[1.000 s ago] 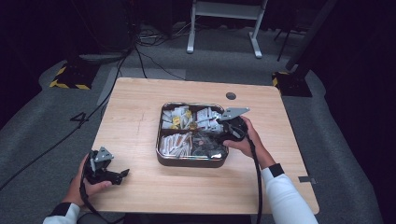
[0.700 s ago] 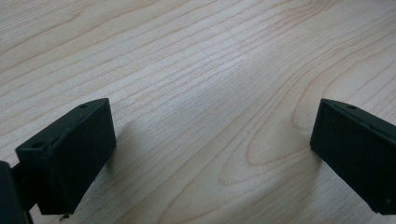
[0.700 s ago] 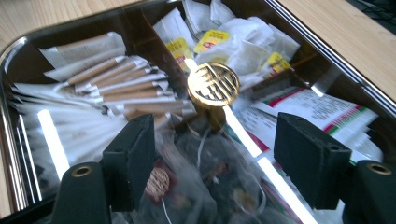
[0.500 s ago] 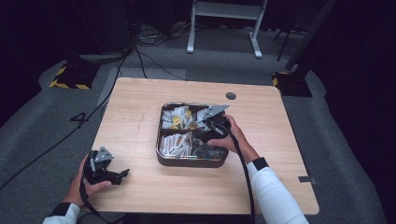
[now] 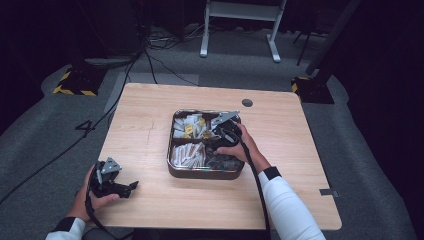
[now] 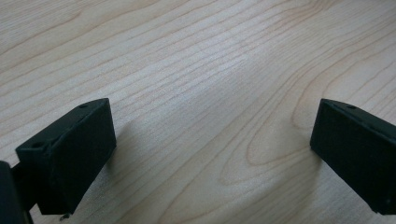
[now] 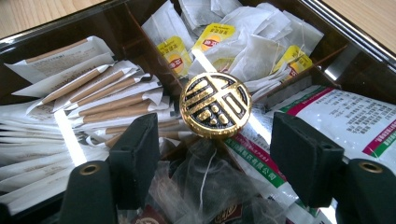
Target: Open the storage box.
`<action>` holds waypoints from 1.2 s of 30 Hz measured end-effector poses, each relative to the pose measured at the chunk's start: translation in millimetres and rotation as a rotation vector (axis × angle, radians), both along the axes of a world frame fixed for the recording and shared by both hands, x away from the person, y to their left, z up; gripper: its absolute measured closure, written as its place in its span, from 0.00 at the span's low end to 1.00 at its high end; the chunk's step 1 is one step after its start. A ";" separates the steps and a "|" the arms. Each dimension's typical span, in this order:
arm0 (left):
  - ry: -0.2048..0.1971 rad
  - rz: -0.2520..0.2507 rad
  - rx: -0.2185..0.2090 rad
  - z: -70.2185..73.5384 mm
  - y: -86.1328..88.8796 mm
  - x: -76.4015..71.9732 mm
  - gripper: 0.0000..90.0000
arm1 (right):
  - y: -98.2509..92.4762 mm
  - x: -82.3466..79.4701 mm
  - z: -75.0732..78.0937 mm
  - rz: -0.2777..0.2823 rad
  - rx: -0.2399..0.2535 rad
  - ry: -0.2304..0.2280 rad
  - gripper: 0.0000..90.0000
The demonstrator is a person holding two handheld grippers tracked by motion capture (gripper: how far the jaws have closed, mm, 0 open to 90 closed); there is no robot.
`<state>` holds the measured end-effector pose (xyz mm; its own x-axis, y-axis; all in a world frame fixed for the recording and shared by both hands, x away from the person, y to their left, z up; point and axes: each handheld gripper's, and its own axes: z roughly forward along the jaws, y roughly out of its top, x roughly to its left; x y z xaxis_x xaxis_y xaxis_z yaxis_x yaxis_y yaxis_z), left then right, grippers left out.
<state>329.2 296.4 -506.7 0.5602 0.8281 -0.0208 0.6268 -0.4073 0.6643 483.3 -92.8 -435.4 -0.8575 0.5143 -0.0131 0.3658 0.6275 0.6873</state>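
Observation:
A dark metal tin (image 5: pixel 171 150) with four compartments sits mid-table. A round gold knob (image 7: pixel 215 103) stands at its centre, on what looks like a clear lid with glare streaks. My right gripper (image 7: pixel 217 140) hovers open over the tin, one jaw on each side of the knob and a little short of it. In the high view the right gripper (image 5: pixel 216 134) lies over the tin's right half. My left gripper (image 5: pixel 131 187) rests open on the table (image 6: pixel 210 70) at the front left, nothing between its jaws (image 6: pixel 212 135).
The tin holds tea bags with yellow tags (image 7: pixel 219 42), brown-and-white stick sachets (image 7: pixel 93 93), printed white packets (image 7: pixel 336 112) and dark pouches (image 5: pixel 222 162). A round cable hole (image 5: pixel 247 103) lies behind the tin. Bare wood surrounds the tin.
My right gripper has moved left from the tin's right edge to over its middle. The left gripper has stayed put.

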 end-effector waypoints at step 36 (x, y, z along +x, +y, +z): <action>0.000 -0.001 0.000 0.0 0.1 0.1 0.00 | 18.8 6.0 3.5 -0.029 0.006 -0.008 0.66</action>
<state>329.3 296.5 -506.7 0.5613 0.8274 -0.0210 0.6263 -0.4080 0.6643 489.4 -74.0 -431.8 -0.8419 0.5393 -0.0171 0.3783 0.6127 0.6939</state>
